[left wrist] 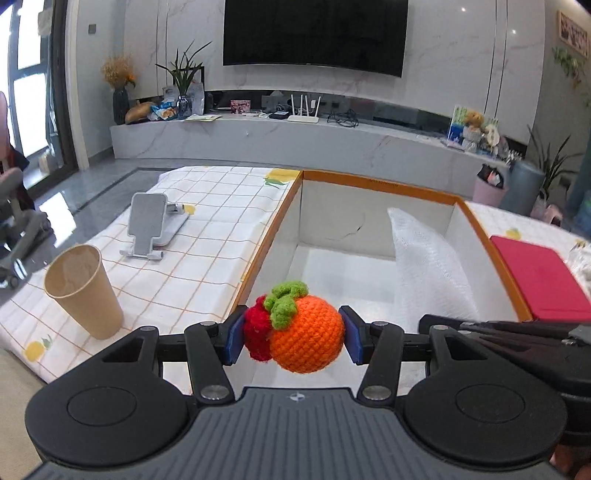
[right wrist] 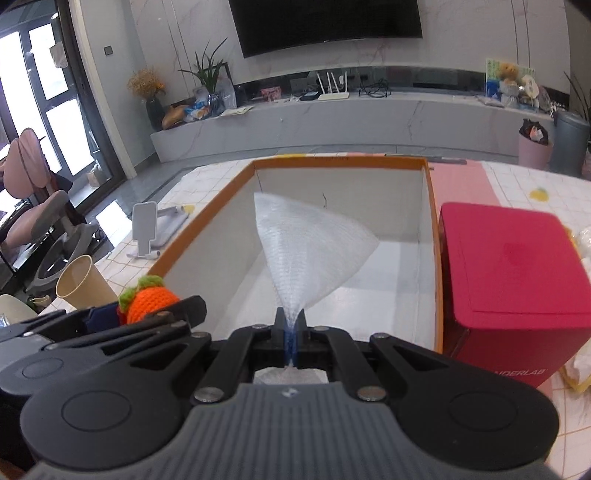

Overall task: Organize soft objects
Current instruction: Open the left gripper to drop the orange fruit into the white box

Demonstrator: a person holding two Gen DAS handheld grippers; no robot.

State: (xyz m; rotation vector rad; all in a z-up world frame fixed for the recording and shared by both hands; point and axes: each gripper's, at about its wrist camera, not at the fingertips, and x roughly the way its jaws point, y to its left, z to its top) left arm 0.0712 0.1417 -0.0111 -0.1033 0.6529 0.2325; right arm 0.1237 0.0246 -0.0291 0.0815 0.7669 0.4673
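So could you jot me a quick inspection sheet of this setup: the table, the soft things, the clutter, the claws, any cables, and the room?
Surface: table under a white checked cloth with lemon prints.
Job's things: crocheted orange fruit; white foam mesh sheet; open orange-rimmed box, the sheet hanging over it.
Clutter: paper cup, phone stand, red box.
Claws: left claw shut on the fruit near the box's front edge; right claw pinches the sheet's corner.
Cables: a dark tangle on the TV shelf beside the router.
Surroundings: living room with wall TV, potted plants, office chair.
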